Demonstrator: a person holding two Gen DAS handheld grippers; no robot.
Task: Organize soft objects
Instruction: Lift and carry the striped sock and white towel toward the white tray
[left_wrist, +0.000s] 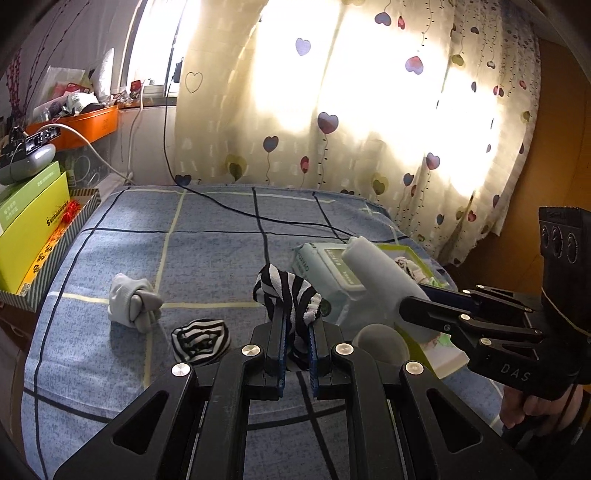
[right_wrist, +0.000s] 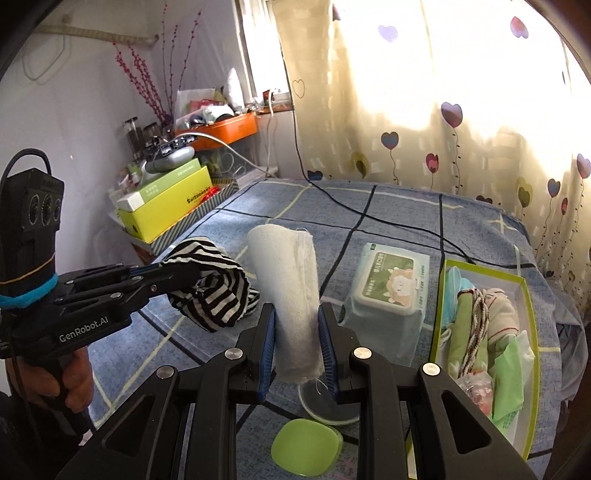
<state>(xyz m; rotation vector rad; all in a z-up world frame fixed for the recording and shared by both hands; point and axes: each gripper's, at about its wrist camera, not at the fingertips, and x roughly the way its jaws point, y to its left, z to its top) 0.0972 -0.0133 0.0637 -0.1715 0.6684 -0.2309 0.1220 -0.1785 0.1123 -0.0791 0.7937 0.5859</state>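
My left gripper (left_wrist: 297, 325) is shut on a black-and-white striped sock (left_wrist: 286, 291), lifted above the blue checked bed (left_wrist: 207, 251). The same striped sock (right_wrist: 210, 284) shows at the left of the right wrist view. My right gripper (right_wrist: 297, 332) is shut on a rolled white towel (right_wrist: 291, 291), seen also as a pale roll (left_wrist: 376, 273). A second striped sock (left_wrist: 201, 341) and a balled grey-white sock (left_wrist: 133, 302) lie on the bed. A green-rimmed box (right_wrist: 441, 306) at the right holds several folded soft items.
A wet-wipes pack (right_wrist: 388, 288) lies between the towel and the box. A green round lid (right_wrist: 306, 452) and a clear disc (right_wrist: 321, 402) lie near the front. A black cable (right_wrist: 369, 214) crosses the bed. Yellow boxes (right_wrist: 166, 210) stand at the left; curtains hang behind.
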